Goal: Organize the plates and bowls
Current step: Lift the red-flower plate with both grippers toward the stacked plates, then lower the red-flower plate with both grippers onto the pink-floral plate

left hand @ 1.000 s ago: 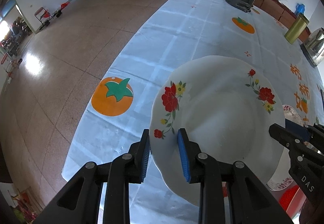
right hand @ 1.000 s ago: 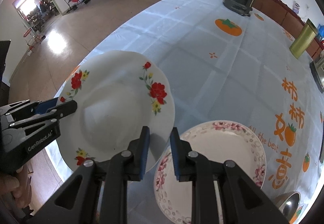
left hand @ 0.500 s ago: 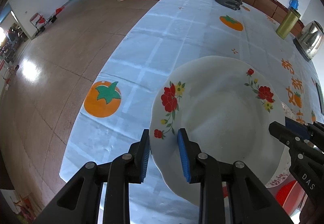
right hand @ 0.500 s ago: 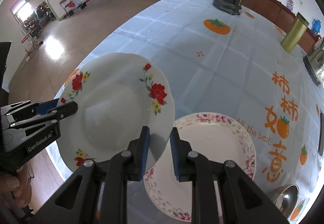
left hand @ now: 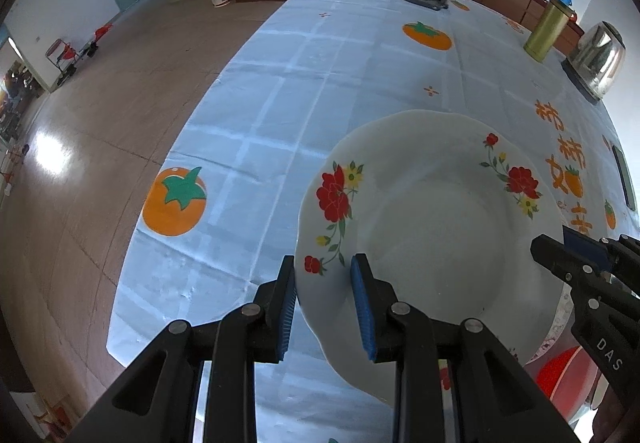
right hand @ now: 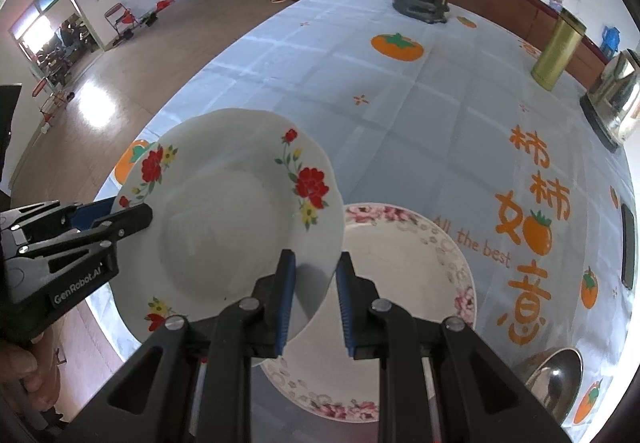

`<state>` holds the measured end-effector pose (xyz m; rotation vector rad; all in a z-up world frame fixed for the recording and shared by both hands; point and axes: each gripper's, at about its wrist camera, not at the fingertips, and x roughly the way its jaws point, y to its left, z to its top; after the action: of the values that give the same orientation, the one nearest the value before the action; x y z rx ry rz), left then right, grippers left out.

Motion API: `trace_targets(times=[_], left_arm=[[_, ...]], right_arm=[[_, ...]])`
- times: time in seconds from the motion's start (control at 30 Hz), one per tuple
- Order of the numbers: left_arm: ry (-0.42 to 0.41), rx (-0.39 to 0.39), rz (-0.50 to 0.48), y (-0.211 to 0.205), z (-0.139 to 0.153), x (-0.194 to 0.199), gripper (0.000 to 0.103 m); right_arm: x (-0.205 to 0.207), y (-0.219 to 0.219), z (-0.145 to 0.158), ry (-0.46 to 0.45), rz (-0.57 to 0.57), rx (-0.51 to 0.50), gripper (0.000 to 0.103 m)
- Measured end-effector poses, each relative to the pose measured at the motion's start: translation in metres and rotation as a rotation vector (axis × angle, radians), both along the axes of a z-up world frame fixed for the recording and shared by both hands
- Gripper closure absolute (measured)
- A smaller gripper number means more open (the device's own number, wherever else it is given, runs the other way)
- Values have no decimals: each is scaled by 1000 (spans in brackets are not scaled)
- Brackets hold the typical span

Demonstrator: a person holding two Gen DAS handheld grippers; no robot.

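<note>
Two-handed carry of the red-flowered plate, seen from both wrists. My left gripper is clamped on the plate's near-left rim, one pad under the edge and one above; my right gripper is clamped on the opposite rim. The plate hangs between my two claws, clear of the tablecloth, tilted slightly.

Below and just right of my right claw lies the pink-rimmed plate, flat on the cloth; the carried plate's edge overlaps it in the right wrist view. I judge it the likely stacking target.

Hazards, as I judge them:
- Both grips are narrow pinches on a glazed, sloping rim. If my hands drift apart or roll unevenly, one rim may slide out of its pads and the plate would swing from the other claw.
- Lowering with the plate tilted would strike the pink-rimmed plate edge-first, risking a chip.
- Releasing one claw before the plate is seated would let it tip.
- The steel bowl, near my right claw's right side, may be clipped on a wide approach.
</note>
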<state>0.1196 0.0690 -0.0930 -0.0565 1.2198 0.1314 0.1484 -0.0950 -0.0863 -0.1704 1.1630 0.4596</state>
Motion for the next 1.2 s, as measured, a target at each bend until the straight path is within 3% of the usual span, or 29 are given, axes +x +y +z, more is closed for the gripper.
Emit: trace_targets(times=[1.2], left_arm=[[13,5,-112,-67,-1,-1,73]], right_arm=[[-12,-66,-3,-4,-110,-8,82]])
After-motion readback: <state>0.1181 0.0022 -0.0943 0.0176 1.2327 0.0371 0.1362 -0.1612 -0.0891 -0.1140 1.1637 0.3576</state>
